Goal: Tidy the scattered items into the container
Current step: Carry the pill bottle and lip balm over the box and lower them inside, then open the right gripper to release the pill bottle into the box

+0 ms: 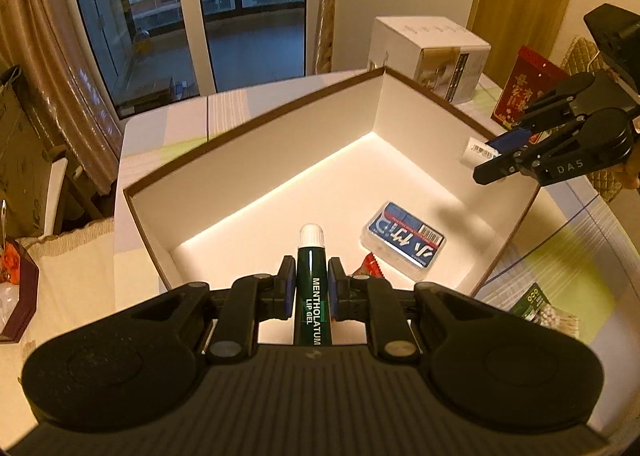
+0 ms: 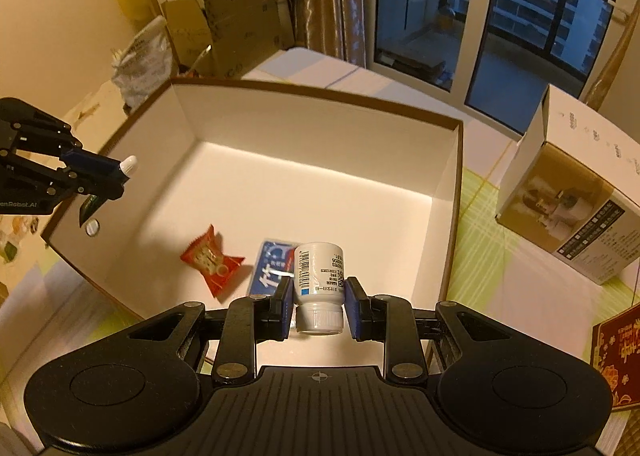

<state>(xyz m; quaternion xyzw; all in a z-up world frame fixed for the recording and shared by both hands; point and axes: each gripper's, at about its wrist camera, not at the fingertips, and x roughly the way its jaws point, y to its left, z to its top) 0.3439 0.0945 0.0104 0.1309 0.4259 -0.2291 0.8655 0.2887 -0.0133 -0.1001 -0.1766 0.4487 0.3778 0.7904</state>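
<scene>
A large white box with a brown rim (image 1: 256, 111) (image 2: 320, 89) stands open on the table. My left gripper (image 1: 312, 276) is shut on a green lip gel tube (image 1: 314, 288) with a white cap, held over the box's near wall; it shows in the right wrist view (image 2: 116, 173) at the box's left rim. My right gripper (image 2: 318, 298) is shut on a small white bottle (image 2: 320, 276), held over the box; it shows in the left wrist view (image 1: 496, 159). In the box lie a blue-labelled clear case (image 1: 402, 240) (image 2: 272, 268) and a red candy wrapper (image 2: 210, 260) (image 1: 370, 266).
A white and gold carton (image 1: 436, 51) (image 2: 568, 191) stands beyond the box. A red card (image 1: 524, 87) (image 2: 616, 352) lies at the table's right. A green packet (image 1: 540, 306) lies near the box's right corner. Cardboard boxes and bags (image 2: 224, 11) stand past the table.
</scene>
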